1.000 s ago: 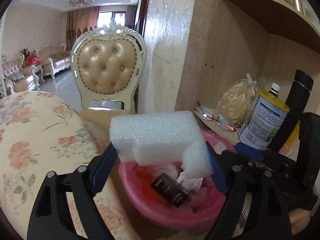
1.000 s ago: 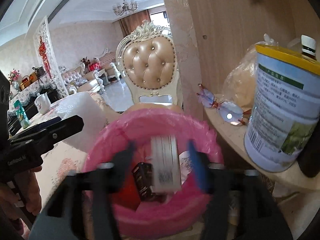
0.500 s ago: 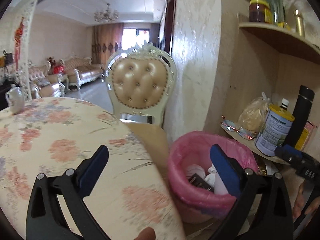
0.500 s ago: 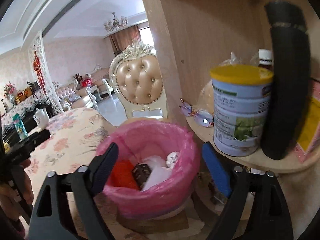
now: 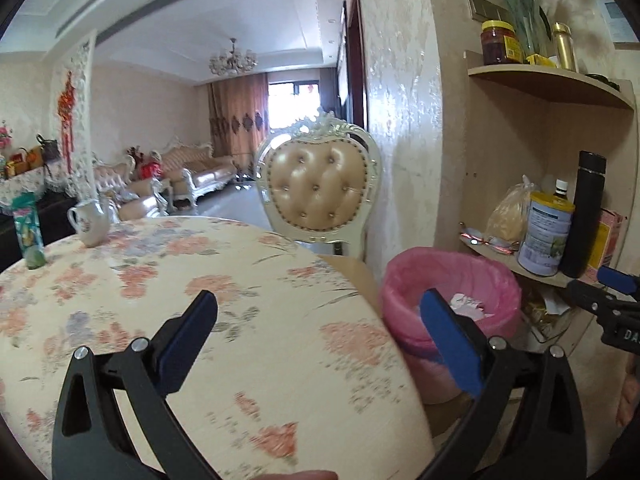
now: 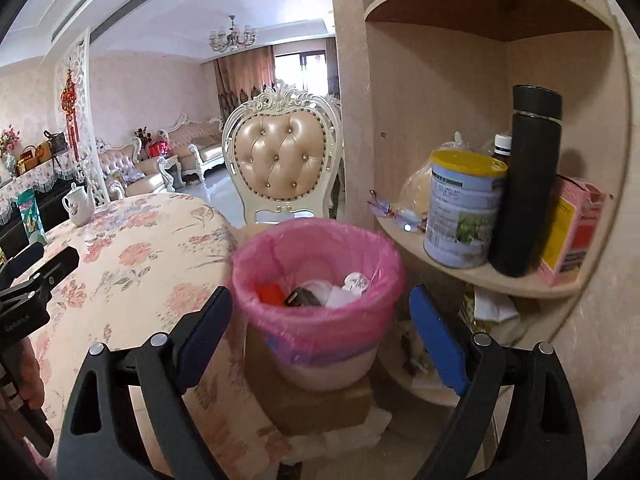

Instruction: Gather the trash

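Note:
A trash bin with a pink liner point(image 6: 316, 276) stands on a cardboard box beside the round table; it also shows in the left wrist view point(image 5: 452, 292). Inside it lie white paper and foam point(image 6: 340, 290), a dark small box point(image 6: 300, 298) and something red point(image 6: 269, 292). My right gripper point(image 6: 320, 332) is open and empty, in front of and above the bin. My left gripper point(image 5: 320, 332) is open and empty over the floral tablecloth point(image 5: 160, 280), left of the bin.
A corner shelf point(image 6: 480, 280) right of the bin holds a yellow-lidded tin point(image 6: 460, 216), a black flask point(image 6: 528, 180), a pink carton and glasses. A padded chair point(image 6: 280, 160) stands behind the bin. A teapot point(image 5: 90, 220) and a green packet sit at the table's far side.
My left gripper let go of the white foam block into the bin, and my right gripper let go of its white item there. Both opened and drew back and up.

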